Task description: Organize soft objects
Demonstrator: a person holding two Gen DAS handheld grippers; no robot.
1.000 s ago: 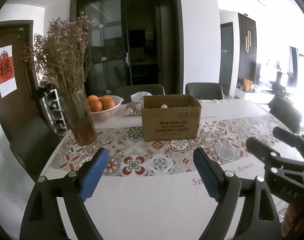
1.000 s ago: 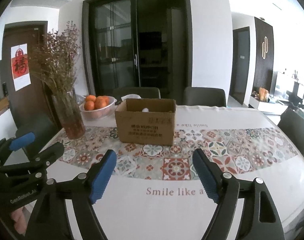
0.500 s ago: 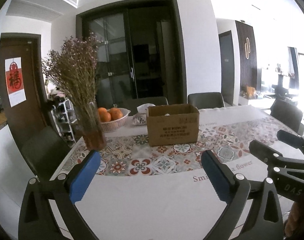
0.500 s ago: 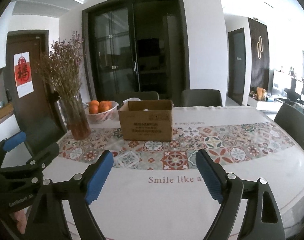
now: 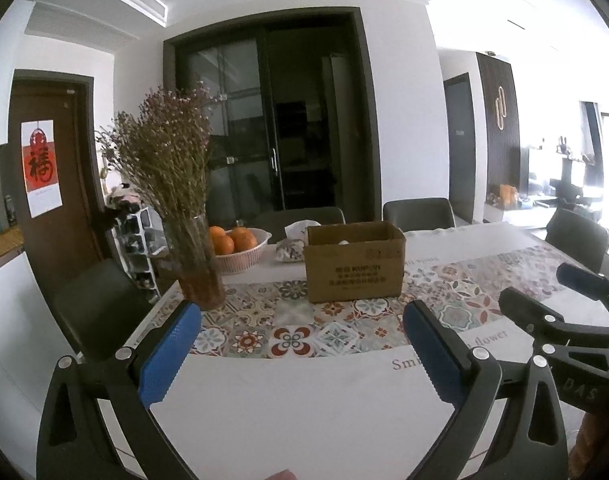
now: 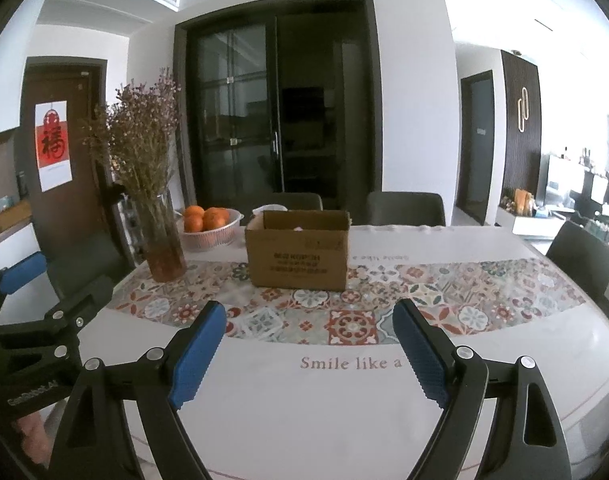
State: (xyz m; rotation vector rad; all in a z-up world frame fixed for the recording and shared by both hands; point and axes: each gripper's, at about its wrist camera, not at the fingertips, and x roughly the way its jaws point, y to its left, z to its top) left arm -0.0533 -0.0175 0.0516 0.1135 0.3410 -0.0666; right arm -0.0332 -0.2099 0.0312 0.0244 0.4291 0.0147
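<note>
both left gripper (image 5: 302, 354) and right gripper (image 6: 308, 354) gape empty, seemingly level.

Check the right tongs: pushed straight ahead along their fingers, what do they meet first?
Probably the tablecloth: the open, empty right tongs tilt slightly down over bare cloth. The cardboard box stands further along the same line; depth is unclear.

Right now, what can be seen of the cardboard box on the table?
The cardboard box is plain brown with dark print on its near face. It stands upright and open-topped on the patterned runner of the table. Something small and pale shows just above its rim; what it is cannot be told. A vase and a fruit basket stand apart to its left. Neither gripper touches it.
</note>
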